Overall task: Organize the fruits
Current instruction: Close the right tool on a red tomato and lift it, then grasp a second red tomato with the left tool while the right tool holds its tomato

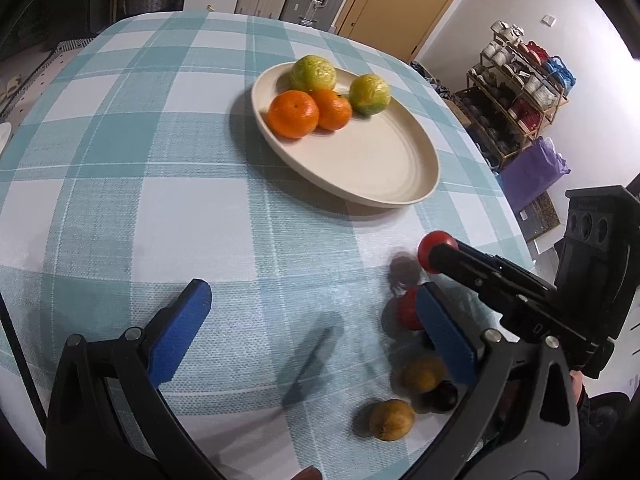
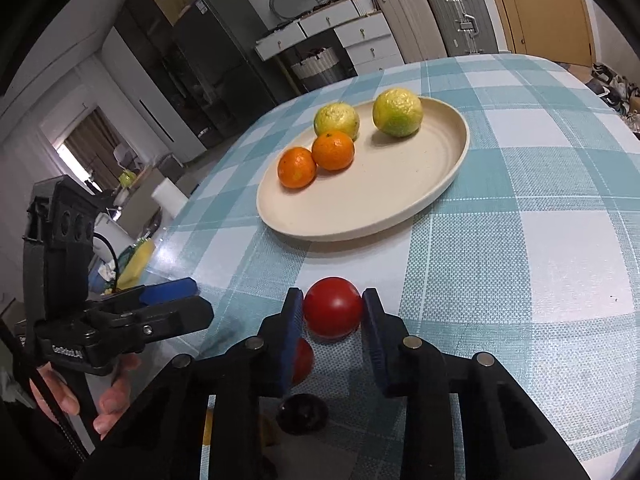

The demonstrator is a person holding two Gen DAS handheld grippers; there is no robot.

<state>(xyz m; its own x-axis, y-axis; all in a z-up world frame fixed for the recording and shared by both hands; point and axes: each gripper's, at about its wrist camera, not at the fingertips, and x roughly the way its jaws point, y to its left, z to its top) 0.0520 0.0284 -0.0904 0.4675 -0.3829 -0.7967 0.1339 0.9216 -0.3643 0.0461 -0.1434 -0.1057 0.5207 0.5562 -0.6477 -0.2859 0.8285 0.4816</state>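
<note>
Right gripper (image 2: 333, 312) fingers pinch a red tomato (image 2: 333, 307) on the checked surface (image 2: 520, 240). Only the left wrist view shows two yellowish fruits (image 1: 391, 419) beside the wide-spread left gripper (image 1: 316, 312).

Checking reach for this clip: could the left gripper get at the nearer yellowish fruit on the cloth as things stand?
Probably yes. The left gripper is open, the yellowish fruit lies uncovered beside its right finger, and nothing sits between them.
</note>
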